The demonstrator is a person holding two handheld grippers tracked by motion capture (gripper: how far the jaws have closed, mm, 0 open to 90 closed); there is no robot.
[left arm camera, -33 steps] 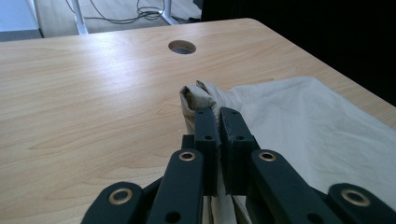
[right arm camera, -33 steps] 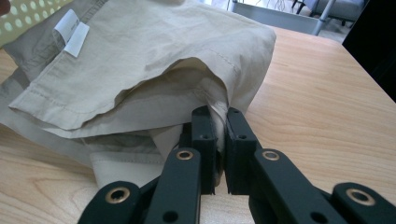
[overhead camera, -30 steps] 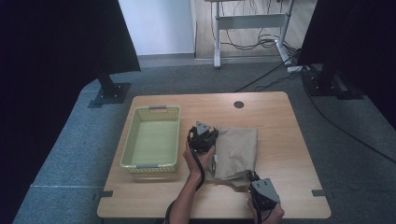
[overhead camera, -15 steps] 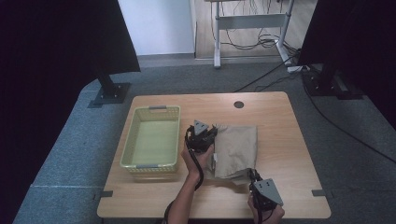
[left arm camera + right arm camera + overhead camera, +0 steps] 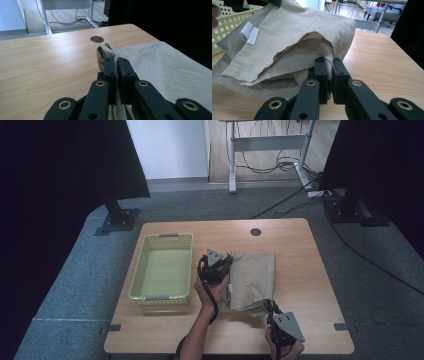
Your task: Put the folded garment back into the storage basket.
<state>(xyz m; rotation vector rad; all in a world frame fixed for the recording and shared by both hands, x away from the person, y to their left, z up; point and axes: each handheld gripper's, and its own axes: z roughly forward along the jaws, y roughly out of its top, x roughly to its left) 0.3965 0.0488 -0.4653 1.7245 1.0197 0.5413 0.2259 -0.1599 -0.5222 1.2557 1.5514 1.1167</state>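
Yellow perforated basket (image 5: pixel 161 272) left on wooden table (image 5: pixel 310 270), round hole (image 5: pixel 256 232) near far edge

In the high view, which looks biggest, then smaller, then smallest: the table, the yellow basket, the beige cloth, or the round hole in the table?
1. table
2. yellow basket and beige cloth: look about alike
3. round hole

Basket (image 5: pixel 162 271) left of cloth (image 5: pixel 252 279) (on table (image 5: pixel 310 270))

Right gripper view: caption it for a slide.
Right tongs shut on a folded beige garment's edge, beside a yellow basket.
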